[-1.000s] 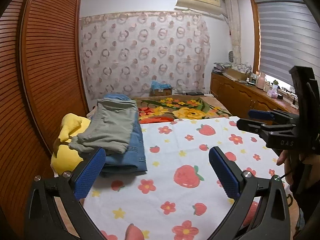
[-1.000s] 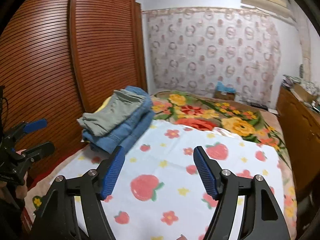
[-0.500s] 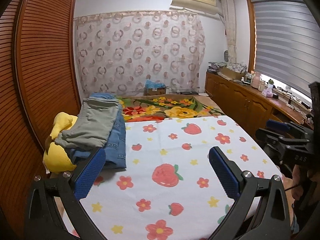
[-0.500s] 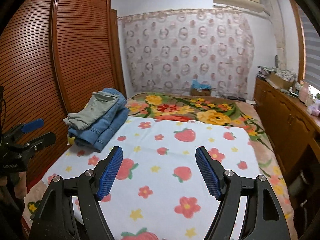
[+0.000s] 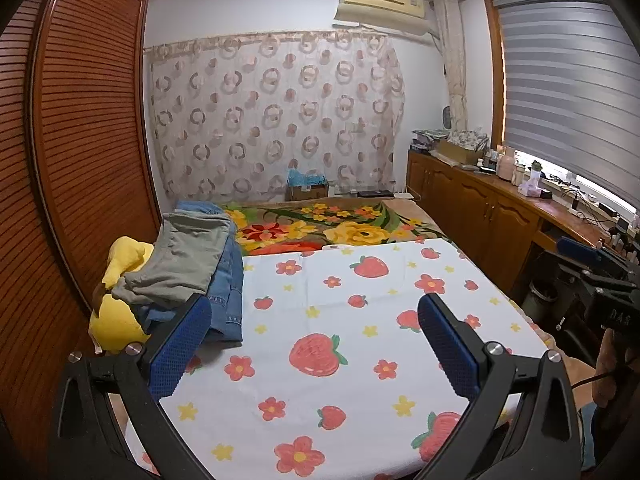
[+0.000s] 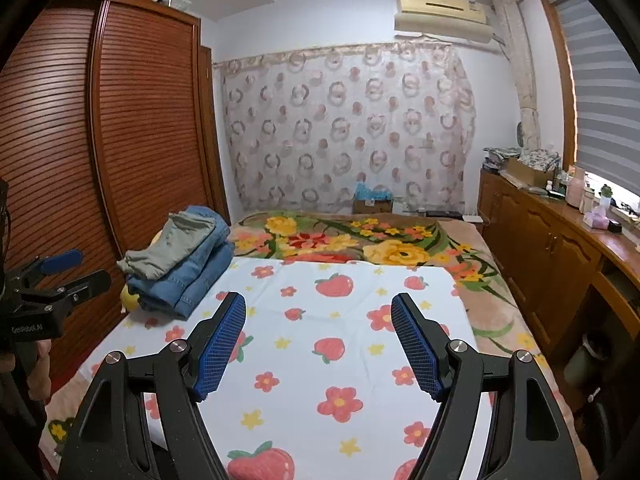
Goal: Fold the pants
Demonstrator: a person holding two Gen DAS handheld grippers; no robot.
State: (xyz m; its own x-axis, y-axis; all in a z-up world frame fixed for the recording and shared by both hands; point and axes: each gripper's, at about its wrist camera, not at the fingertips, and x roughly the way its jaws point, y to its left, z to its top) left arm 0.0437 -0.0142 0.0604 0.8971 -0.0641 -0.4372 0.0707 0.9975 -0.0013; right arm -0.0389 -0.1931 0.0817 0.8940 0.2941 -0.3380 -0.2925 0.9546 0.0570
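A stack of folded pants lies at the bed's left edge: grey-green pants (image 5: 182, 264) (image 6: 172, 246) on top of blue jeans (image 5: 230, 300) (image 6: 192, 276). My left gripper (image 5: 316, 340) is open and empty, held above the white strawberry-print sheet (image 5: 340, 360), with the stack just past its left finger. My right gripper (image 6: 318, 344) is open and empty over the same sheet (image 6: 328, 360), well back from the stack. Each gripper shows in the other's view: the right one at the right edge (image 5: 592, 276), the left one at the left edge (image 6: 52, 280).
A yellow plush toy (image 5: 116, 300) lies under the stack by the louvred wardrobe doors (image 5: 80, 160). A floral blanket (image 5: 320, 228) covers the bed's far end. A wooden cabinet (image 6: 560, 248) with clutter runs along the right wall under the window.
Both grippers have pulled back and risen away from the folded stack, so more of the bed and room shows. Both stayed open and empty.
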